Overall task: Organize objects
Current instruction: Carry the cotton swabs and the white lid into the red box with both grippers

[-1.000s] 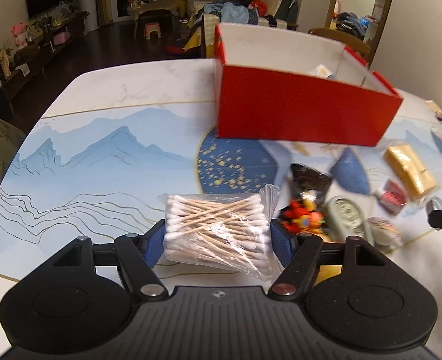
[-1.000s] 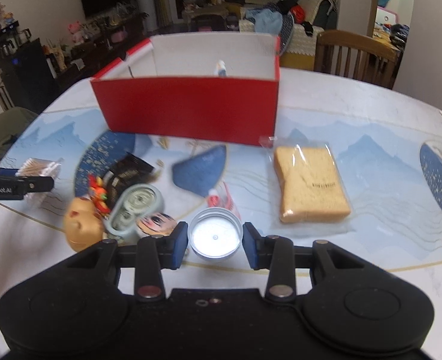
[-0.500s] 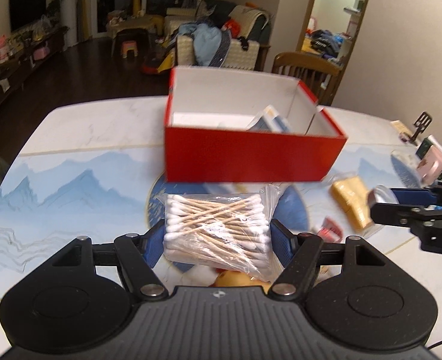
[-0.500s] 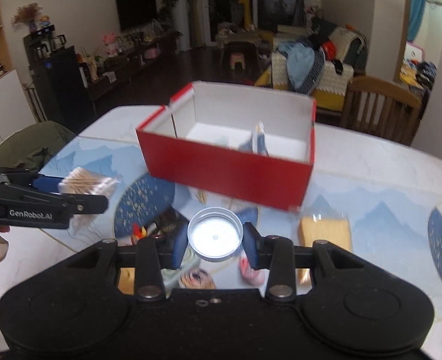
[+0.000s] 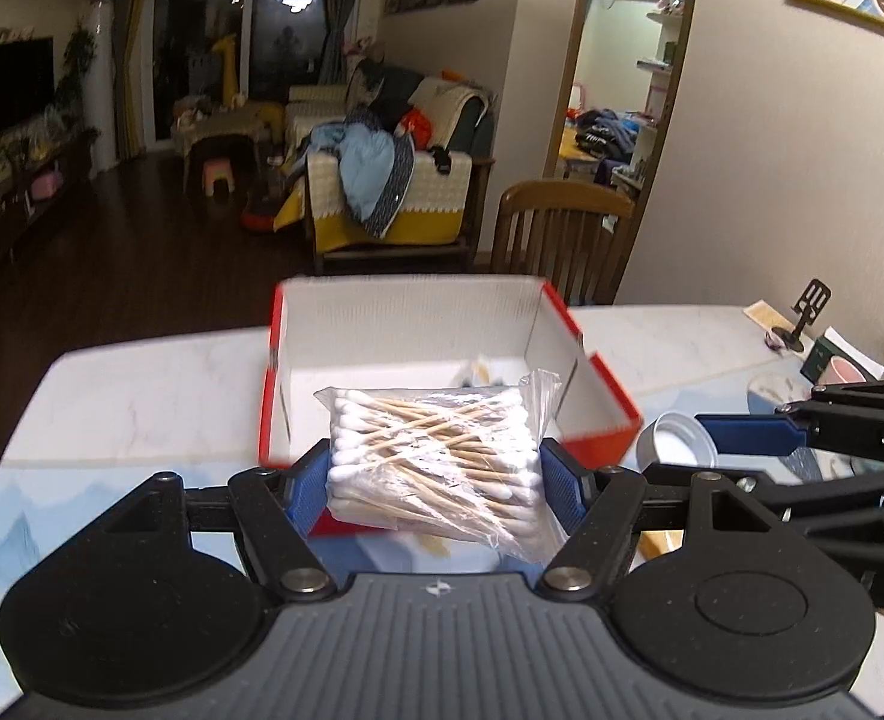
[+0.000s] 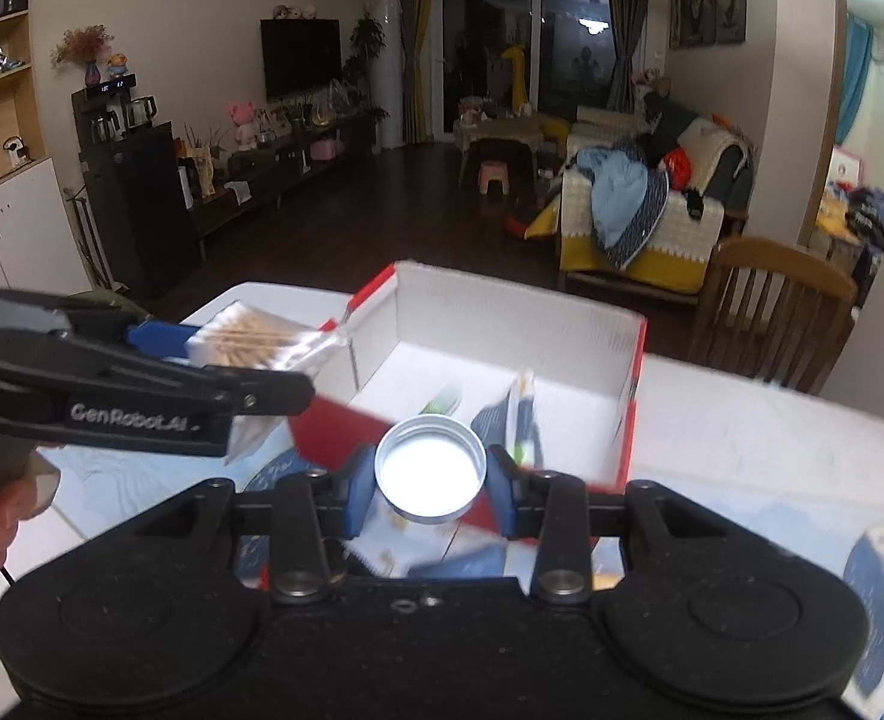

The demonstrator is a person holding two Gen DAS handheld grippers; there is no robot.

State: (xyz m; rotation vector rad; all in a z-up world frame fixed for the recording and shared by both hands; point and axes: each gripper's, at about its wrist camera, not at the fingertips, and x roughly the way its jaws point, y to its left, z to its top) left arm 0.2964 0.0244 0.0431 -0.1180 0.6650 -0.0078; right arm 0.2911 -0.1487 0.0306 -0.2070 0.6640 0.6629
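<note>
While both tools hang above the near edge of the red box, the left gripper is closed on a clear bag of cotton swabs, its blue pads pressing the two short sides of the pack. That bag looks very light and soft: the film is slippery and loosely crumpled at the corner, and the sticks inside can shift, so a squeeze across the dense middle of the bundle, as it has now, seems the safest hold; a grip on the loose film alone would likely slide. From the right wrist view the same bag sits over the box's left wall, so an opening of the jaws there should drop it inside or on the rim, and I cannot tell which. Further right, the right gripper is closed on a round metal lid, held by its rim with the white inner face up. The lid looks stiff, light and smooth, so it could pivot between the pads if tilted; a level carry seems wise. It hovers over the box's front wall, where a few packets already lie on the white floor.
</note>
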